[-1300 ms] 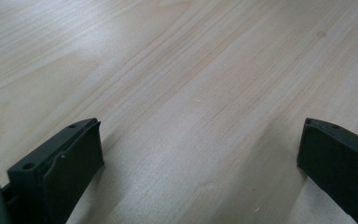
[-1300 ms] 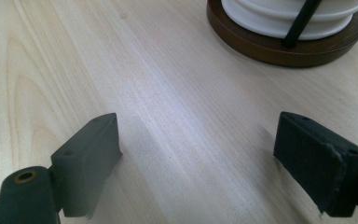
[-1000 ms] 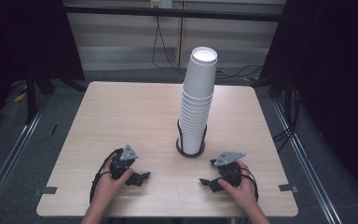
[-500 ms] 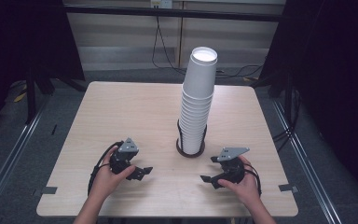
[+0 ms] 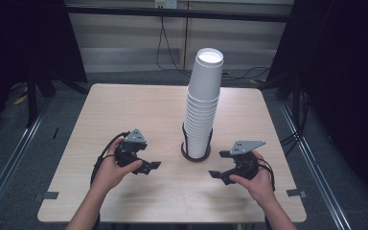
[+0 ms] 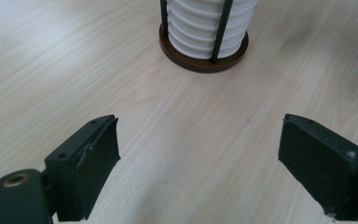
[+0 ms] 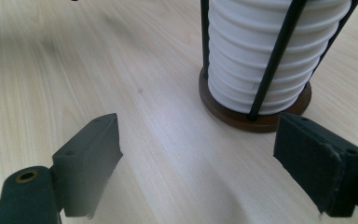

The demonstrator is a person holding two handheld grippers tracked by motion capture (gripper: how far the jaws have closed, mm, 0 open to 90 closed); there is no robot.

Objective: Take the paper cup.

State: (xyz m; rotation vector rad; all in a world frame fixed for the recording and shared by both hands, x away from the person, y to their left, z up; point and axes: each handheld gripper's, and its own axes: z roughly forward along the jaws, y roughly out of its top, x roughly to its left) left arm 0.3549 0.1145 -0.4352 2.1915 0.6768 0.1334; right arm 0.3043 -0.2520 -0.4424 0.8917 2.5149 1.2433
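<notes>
A tall stack of white paper cups [image 5: 202, 110] stands in a round brown holder [image 5: 195, 155] with thin black rods at the table's middle. My left gripper [image 5: 148, 166] hovers over the table to the left of the holder and points toward it. Its jaws have just been closing, but they still stand apart with nothing between them [image 6: 198, 135]. My right gripper [image 5: 219, 164] hovers to the right of the holder, open, with bare table between its jaws [image 7: 196, 135]. The cup stack [image 7: 265, 51] is just ahead of it.
The light wooden table [image 5: 124, 110] is bare around the holder. Black cables trail from both grippers toward the person's forearms at the near edge. Dark floor, rails and hanging cables surround the table.
Both hands have lifted their grippers a little off the table. The cup stack has not moved.
</notes>
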